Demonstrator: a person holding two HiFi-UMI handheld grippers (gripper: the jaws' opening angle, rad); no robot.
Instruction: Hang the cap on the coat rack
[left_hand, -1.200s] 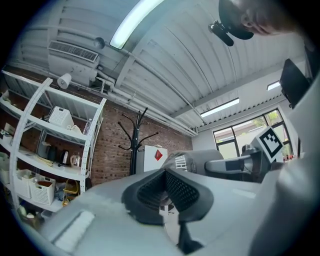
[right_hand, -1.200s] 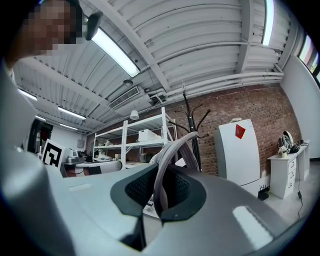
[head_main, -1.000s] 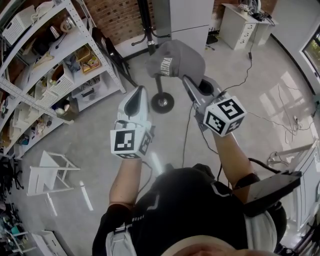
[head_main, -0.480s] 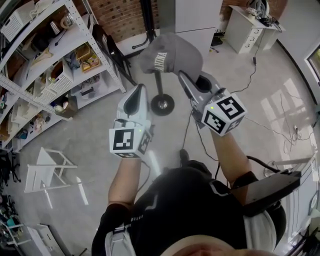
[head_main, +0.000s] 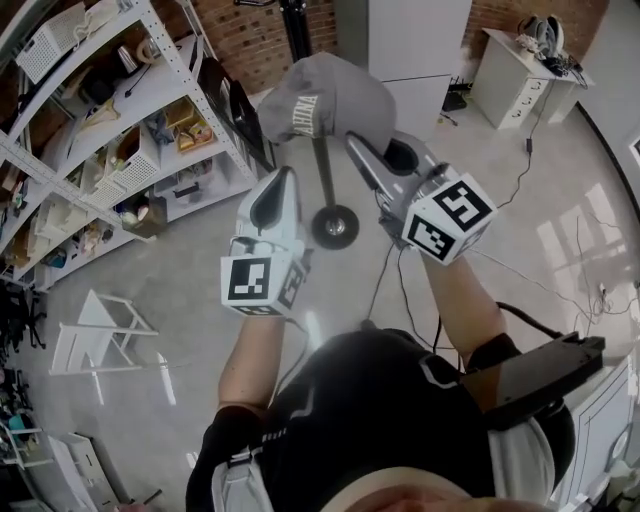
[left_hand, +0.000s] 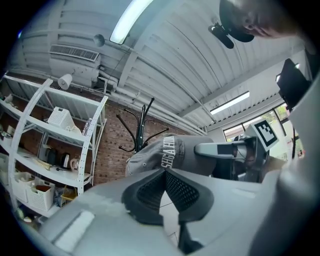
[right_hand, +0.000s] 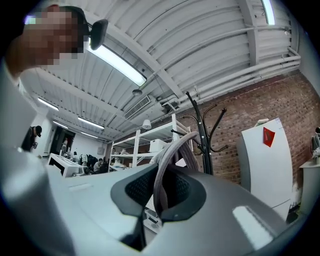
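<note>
A grey cap (head_main: 330, 95) with white lettering hangs from my right gripper (head_main: 362, 160), which is shut on its edge; in the right gripper view the cap's rim (right_hand: 170, 160) runs up between the pads. The black coat rack stands just beyond, its pole (head_main: 296, 15) at the top of the head view and its round base (head_main: 335, 227) on the floor under the cap. Its curved hooks (right_hand: 202, 132) show against the brick wall. My left gripper (head_main: 275, 200) is level beside the right one, shut and holding nothing. The left gripper view shows the cap (left_hand: 165, 152) in front of the rack's hooks (left_hand: 142, 125).
White shelving (head_main: 120, 130) full of boxes and clutter runs along the left. A white cabinet (head_main: 415, 40) stands behind the rack, and a white desk (head_main: 520, 70) at the back right. A cable (head_main: 520, 170) trails over the floor. A white stool (head_main: 100, 335) lies tipped at the left.
Both grippers and the cap have moved forward toward the coat rack, the cap rising a little. The rack's base now lies nearer, under the cap. The left gripper stays shut and empty.
</note>
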